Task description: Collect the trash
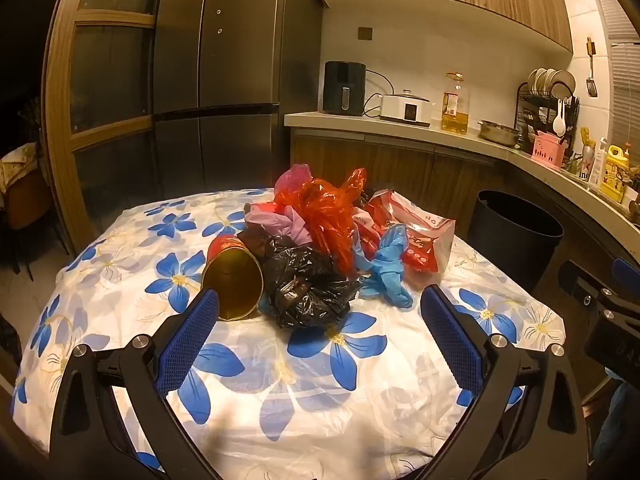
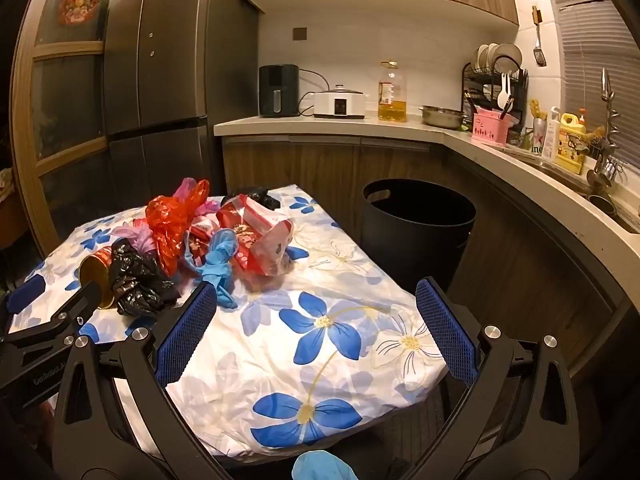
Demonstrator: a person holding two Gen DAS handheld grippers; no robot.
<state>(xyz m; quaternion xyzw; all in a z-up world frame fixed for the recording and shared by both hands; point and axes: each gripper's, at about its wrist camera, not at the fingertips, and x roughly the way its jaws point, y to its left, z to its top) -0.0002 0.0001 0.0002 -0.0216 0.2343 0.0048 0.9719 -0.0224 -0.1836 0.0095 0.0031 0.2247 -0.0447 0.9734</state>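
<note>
A heap of trash lies on the flower-print table: a red can with a gold inside on its side, a crumpled black bag, a red plastic bag, a blue glove, a pink bag and a red-and-white snack wrapper. My left gripper is open and empty, just short of the black bag. My right gripper is open and empty over bare cloth, right of the heap. The black bin stands beyond the table's right edge.
A dark fridge stands behind the table. The counter carries an air fryer, a cooker, an oil bottle, a dish rack and a sink at right. The left gripper's body shows at the lower left of the right wrist view.
</note>
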